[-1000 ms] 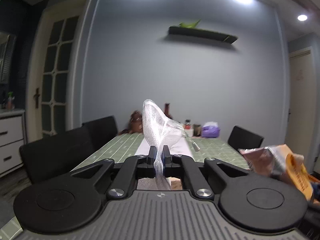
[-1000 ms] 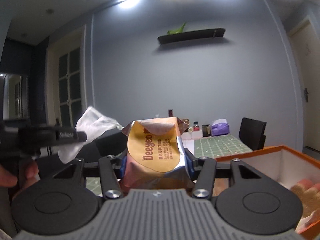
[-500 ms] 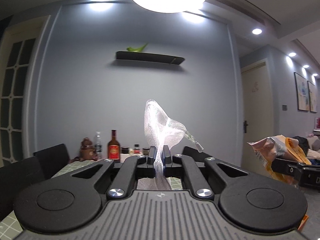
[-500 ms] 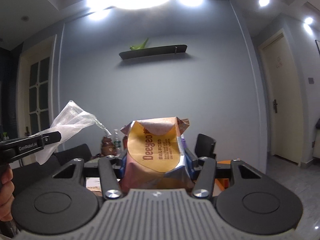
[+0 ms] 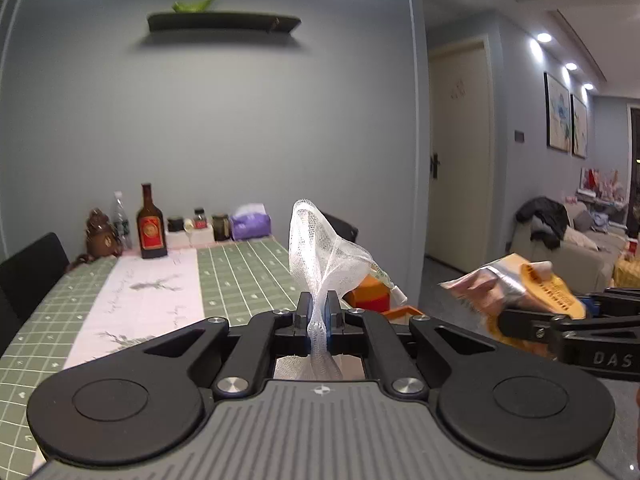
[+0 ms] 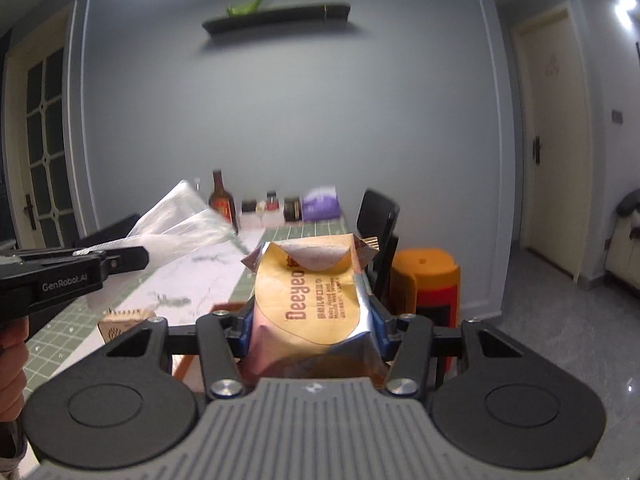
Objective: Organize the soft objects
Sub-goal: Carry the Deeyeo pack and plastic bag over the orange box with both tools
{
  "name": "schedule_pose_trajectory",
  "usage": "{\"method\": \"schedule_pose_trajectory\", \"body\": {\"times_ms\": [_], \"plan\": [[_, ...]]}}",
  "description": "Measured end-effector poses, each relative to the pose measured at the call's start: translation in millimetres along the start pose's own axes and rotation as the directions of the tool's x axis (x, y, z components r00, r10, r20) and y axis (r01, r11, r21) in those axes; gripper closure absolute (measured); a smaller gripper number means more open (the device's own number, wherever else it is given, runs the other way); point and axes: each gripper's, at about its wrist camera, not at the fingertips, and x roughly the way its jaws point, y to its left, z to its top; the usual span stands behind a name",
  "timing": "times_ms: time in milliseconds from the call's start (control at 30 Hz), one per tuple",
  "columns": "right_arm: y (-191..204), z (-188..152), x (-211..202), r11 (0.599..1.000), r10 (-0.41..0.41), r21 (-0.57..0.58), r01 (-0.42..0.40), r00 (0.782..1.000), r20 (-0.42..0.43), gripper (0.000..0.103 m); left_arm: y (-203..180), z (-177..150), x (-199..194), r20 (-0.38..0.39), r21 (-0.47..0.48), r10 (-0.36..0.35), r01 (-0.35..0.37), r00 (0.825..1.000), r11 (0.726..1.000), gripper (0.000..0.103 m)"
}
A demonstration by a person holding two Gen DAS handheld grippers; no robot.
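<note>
A white mesh net bag (image 5: 320, 248) sticks up from my left gripper (image 5: 318, 308), whose jaws are shut tight on its gathered neck. The right wrist view catches that gripper (image 6: 120, 260) from the side at the left, with the mesh bag (image 6: 180, 228) fanning out ahead of it. My right gripper (image 6: 314, 312) is shut on an orange and pink pack of wet wipes (image 6: 312, 292), which stands upright between the blue pads. In the left wrist view the pack (image 5: 520, 284) and the right gripper (image 5: 560, 320) sit at the right edge. Both are held in the air above the table's near end.
A long table with a green checked cloth (image 5: 248, 280) and a pale runner stretches ahead. Bottles (image 5: 151, 224), jars and a purple tissue box (image 5: 251, 224) stand at its far end. An orange stool (image 6: 426, 280) and black chairs stand at the right, with a sofa (image 5: 580, 248) further right.
Both views have swung to the right across the room and now tilt down, so the table top shows again. Each gripper keeps its hold on its item.
</note>
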Motion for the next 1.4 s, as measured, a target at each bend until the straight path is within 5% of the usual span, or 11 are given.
{"method": "schedule_pose_trajectory", "body": {"times_ms": [267,600,867,1400], "plan": [[-10.7,9.0,71.9,1.000,-0.007,0.012,0.010,0.979,-0.202,0.050,-9.7,3.2,36.5,-0.082,0.004,-0.039,0.040,0.996,0.999,0.097],[-3.5,10.2,120.5,0.999,-0.031,-0.040,0.019,0.942,-0.334,0.050,9.5,0.4,64.8,-0.167,-0.066,-0.118,0.108,0.979,0.992,0.097],[1.8,4.6,191.8,0.999,-0.037,-0.028,0.026,0.862,-0.506,0.050,32.8,-1.2,81.4,-0.226,-0.079,-0.080,0.064,0.971,0.995,0.097],[23.3,-16.7,237.4,0.925,-0.284,-0.369,0.090,0.808,-0.516,0.049,46.4,-0.2,92.7,-0.269,-0.104,-0.102,0.076,0.958,0.992,0.097]]}}
